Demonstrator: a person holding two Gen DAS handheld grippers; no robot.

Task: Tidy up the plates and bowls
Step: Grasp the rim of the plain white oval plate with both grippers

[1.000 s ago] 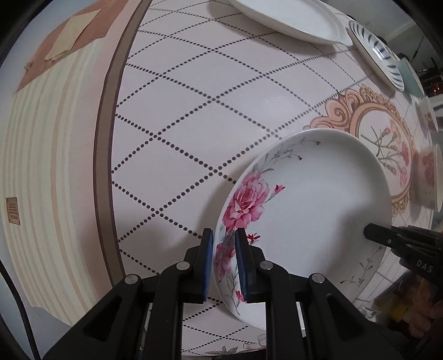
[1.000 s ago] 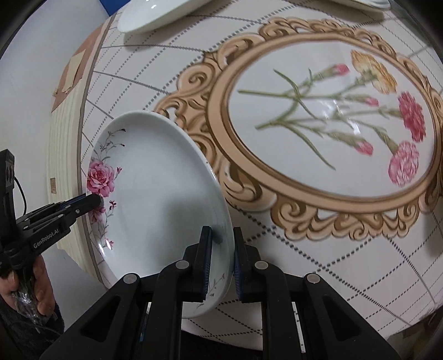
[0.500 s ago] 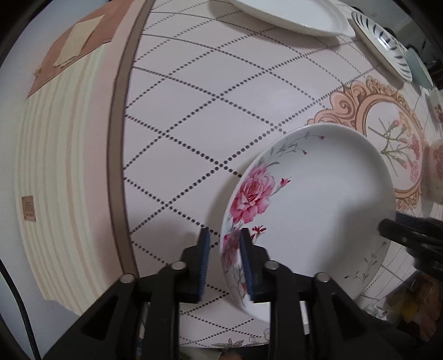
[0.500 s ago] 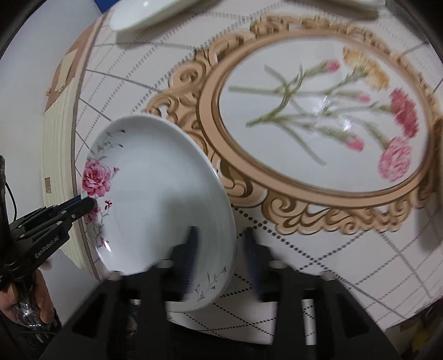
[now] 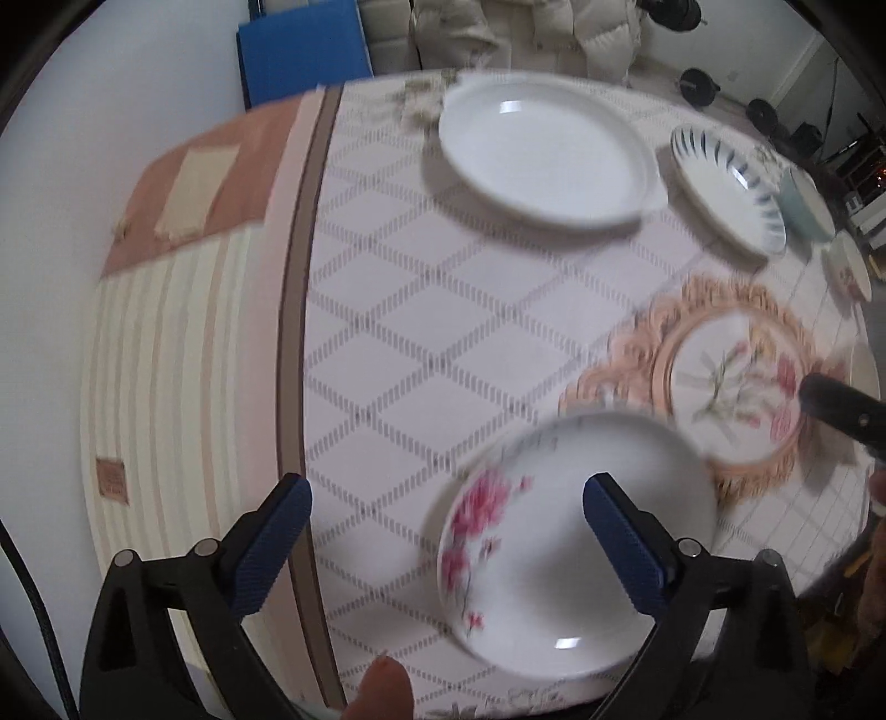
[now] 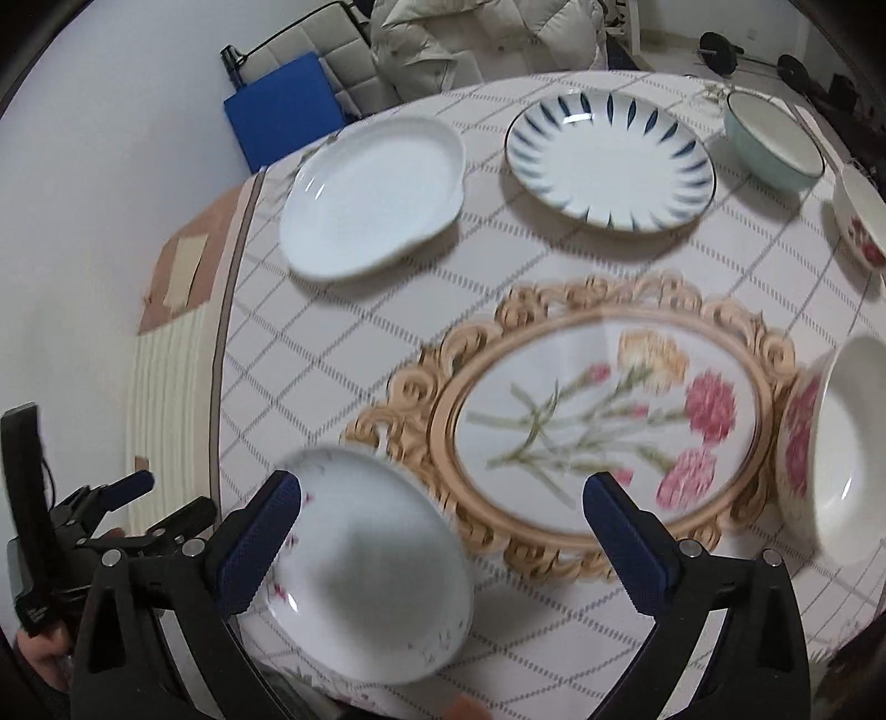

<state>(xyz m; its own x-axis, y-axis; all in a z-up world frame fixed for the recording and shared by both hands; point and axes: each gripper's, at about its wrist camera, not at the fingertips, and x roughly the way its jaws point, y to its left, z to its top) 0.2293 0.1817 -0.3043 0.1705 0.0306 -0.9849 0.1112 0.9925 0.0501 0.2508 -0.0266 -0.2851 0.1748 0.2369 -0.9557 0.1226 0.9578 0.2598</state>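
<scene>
A white plate with pink roses (image 5: 576,554) (image 6: 371,576) lies flat on the table (image 5: 415,332) near its front edge. My left gripper (image 5: 446,498) hangs above the plate's left rim, its jaws opening wide with nothing pressed between the pads. Over the plate's right rim my right gripper (image 6: 440,493) is also opening and holds nothing. Further back lie a plain white oval plate (image 5: 540,149) (image 6: 376,199) and a blue-striped plate (image 5: 725,188) (image 6: 609,166). A pale green bowl (image 6: 772,141) and two rose bowls (image 6: 861,221) (image 6: 830,448) stand at the right.
A gold oval frame with carnations (image 6: 603,437) is printed on the tablecloth's middle. The table's left edge (image 5: 293,310) drops to a striped skirt. Behind the table are a blue panel (image 6: 282,111) and a chair with a pale coat (image 6: 432,50).
Both grippers let go of the rose plate's rim, opened wide and rose away from it. The plate now lies flat on the table, and more of the table shows.
</scene>
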